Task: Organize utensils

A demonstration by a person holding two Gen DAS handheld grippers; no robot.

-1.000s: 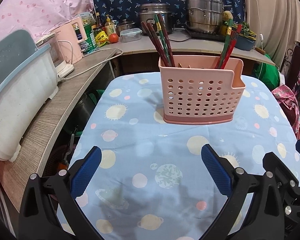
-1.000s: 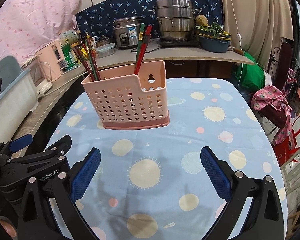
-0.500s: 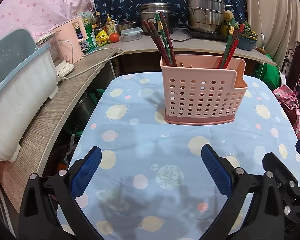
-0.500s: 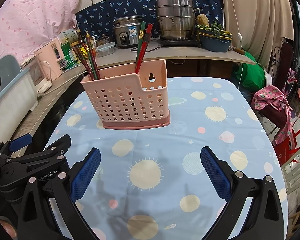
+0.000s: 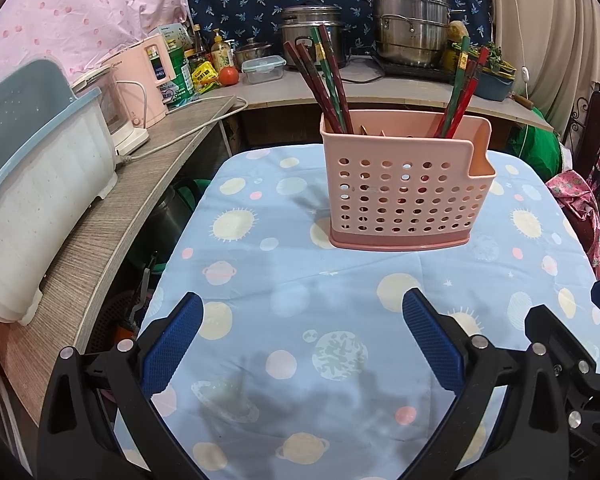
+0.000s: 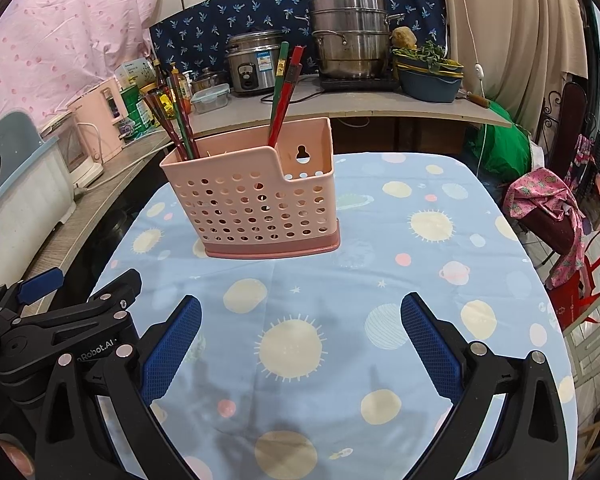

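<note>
A pink perforated utensil holder (image 5: 404,192) (image 6: 256,204) stands upright on the blue planet-print tablecloth (image 5: 340,280). Dark red and green chopsticks (image 5: 324,80) lean out of its left compartment, and a red and a green pair (image 5: 462,88) (image 6: 285,92) stick out of its right side. My left gripper (image 5: 302,340) hovers open over the cloth, well short of the holder, with nothing between its blue pads. My right gripper (image 6: 300,336) is open too, empty, to the right of the left one, whose black body (image 6: 60,320) shows at the left edge.
A wooden counter (image 5: 100,216) curves along the left with a white and blue bin (image 5: 32,184) and a pink appliance (image 5: 140,80). At the back stand a rice cooker (image 6: 254,62) and steel pots (image 6: 352,36). Bags (image 6: 548,208) hang at the table's right.
Both views have shifted slightly; the holder now sits a little lower and nearer in each frame. Both grippers stay open and empty.
</note>
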